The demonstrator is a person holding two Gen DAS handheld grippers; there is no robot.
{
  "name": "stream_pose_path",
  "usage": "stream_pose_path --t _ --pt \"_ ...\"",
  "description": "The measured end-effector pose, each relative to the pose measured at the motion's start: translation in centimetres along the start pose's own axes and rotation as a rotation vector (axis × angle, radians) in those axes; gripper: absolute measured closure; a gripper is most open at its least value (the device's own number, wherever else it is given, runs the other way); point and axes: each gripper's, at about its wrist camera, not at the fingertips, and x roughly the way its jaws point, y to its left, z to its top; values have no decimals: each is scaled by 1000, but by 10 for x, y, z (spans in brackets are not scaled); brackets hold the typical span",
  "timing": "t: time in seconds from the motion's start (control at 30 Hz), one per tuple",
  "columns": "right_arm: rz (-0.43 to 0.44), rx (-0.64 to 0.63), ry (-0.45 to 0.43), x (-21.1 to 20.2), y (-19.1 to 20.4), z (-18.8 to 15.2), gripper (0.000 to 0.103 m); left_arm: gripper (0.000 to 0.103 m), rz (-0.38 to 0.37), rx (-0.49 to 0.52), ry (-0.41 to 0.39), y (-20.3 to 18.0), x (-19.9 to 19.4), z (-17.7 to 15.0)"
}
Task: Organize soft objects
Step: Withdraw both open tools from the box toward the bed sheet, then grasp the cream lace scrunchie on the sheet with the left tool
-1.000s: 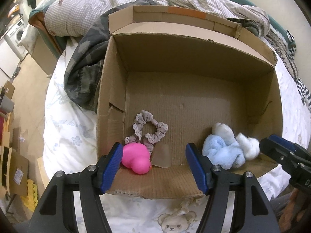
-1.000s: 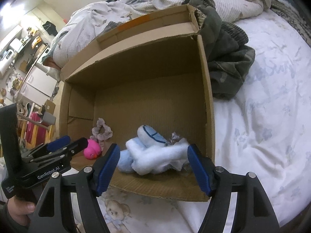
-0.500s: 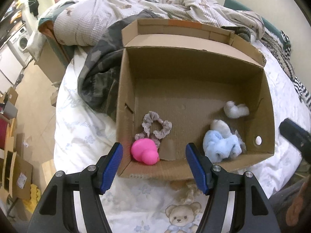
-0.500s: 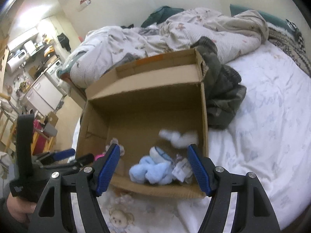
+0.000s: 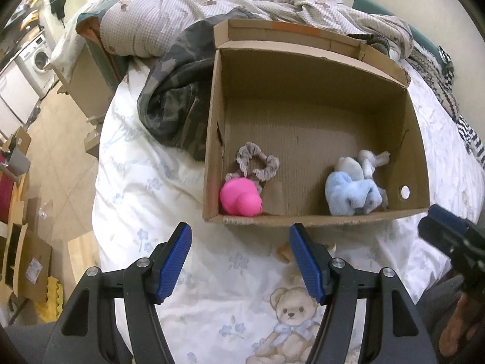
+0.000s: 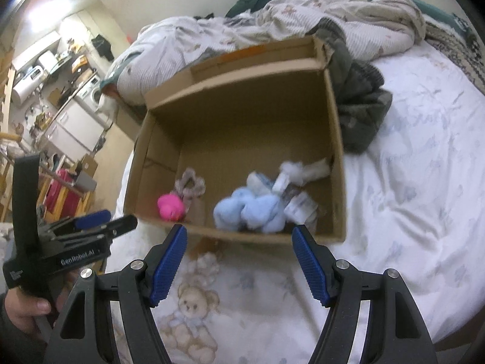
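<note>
Inside cardboard box [image 5: 315,121], fluffy blue plush [image 5: 351,195]

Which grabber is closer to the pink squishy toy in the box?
Left. The left gripper sits just in front of the pink toy; the right gripper faces the blue plush instead.

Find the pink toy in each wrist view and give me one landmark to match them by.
Left wrist view: the pink toy lies in the near-left corner of the cardboard box, just past the open left gripper.
Right wrist view: the same toy sits left of centre, at the box's near wall.
Shared landmark: the grey scrunchie touching the toy from behind.
</note>
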Motion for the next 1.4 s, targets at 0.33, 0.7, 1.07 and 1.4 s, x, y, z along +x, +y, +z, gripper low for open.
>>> stream_pose_path --t 0.33,0.7,1.07,1.4 --pt "44 106 141 26 -9 -18 27 39 5 -24 25 4 5 -6" --pt "-19 211 217 41 -33 -23 27 39 -75 -170 139 22 34 -6" --pt "-16 266 239 53 -42 -17 27 39 -159 140 249 -66 67 -28" --pt "-41 282 258 61 -51 -17 27 94 -62 274 243 -92 72 -33"
